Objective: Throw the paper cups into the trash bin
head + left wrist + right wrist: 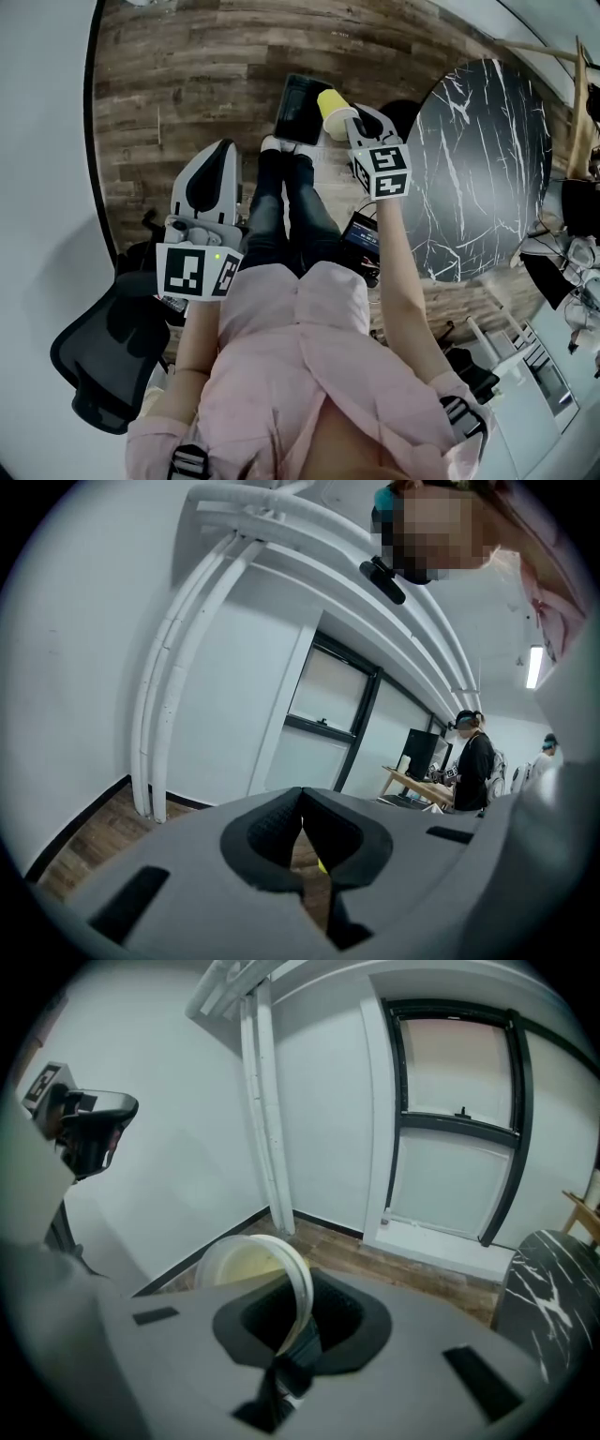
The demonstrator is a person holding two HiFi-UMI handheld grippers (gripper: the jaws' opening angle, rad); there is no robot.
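My right gripper [351,121] is clamped on the rim of a yellow cup [330,101], the wall pinched between its jaws. The cup hangs tilted over the right edge of the black bin [298,111]. The bin stands on the wood floor [178,84], just past my shoes [281,145] and left of the round marble table [487,159]. My left gripper [216,157] is closed with nothing in it, held above the floor to the left of my legs, apart from the bin.
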